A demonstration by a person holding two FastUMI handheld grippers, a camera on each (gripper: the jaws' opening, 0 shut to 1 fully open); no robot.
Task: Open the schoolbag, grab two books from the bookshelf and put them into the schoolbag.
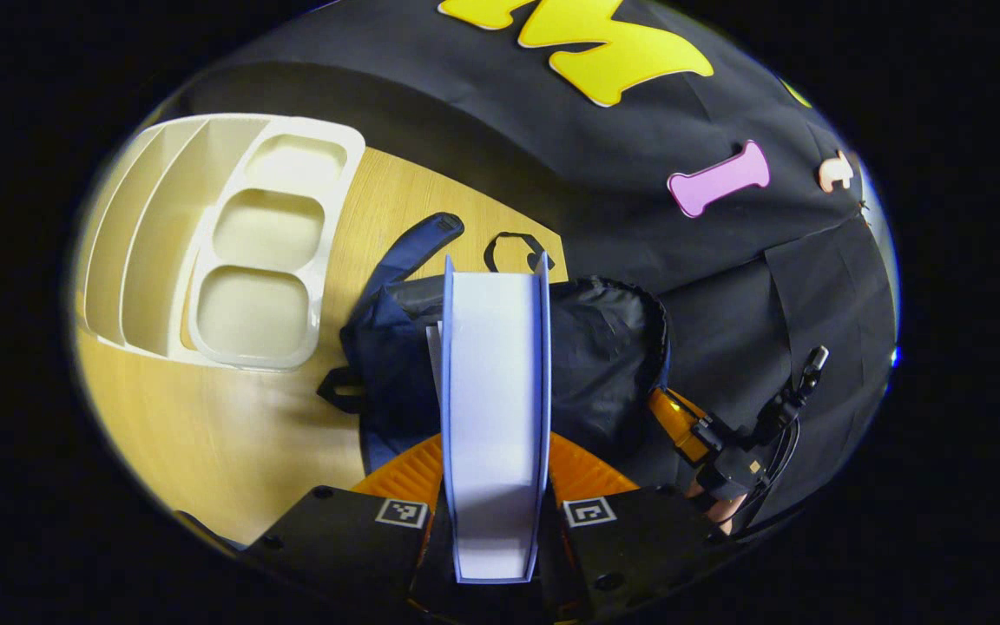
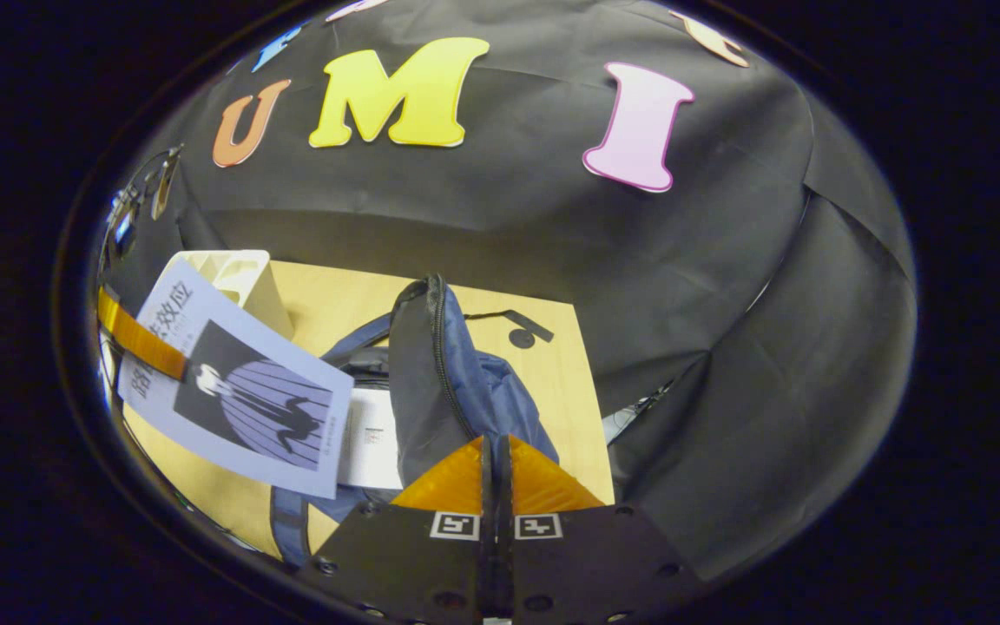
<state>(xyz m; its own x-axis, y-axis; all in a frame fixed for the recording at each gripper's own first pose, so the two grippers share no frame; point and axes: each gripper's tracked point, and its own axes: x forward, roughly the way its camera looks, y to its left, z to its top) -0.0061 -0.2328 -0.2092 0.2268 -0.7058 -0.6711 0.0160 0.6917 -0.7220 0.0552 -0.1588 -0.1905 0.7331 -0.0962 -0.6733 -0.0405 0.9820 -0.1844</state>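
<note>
L tool was pinching a book, one finger on each cover, page edge facing the cam. Held upright/edge-on, presumably so it'd slot straight down into the bag w/o catching the rim. In the right gripper view the same book hung tilted, cover showing, above and just beside the schoolbag's open side.

Schoolbag = landmark. It lay on the bench, mouth open, dark lining showing behind the book. A white-covered item sat inside the opening; prob. book no. 1 already in, but the view is too poor there to be sure.

R tool had its fingers pressed together right at the schoolbag's raised flap. Looks like it was pinching the fabric near the zip to hold the mouth open for the L side, though I can't tell if cloth was actually btwn the fingers. Seen from the L cam, the R tool sat at the far rim of the schoolbag, consistent w/ that.

Bookshelf stood well apart from the schoolbag on the bench, slots looking bare, i.e. both books out.

Judgement: last insert step. Next = lower the book into the mouth, then release. Risk: corner snagging the lining or the flap slipping.
</note>
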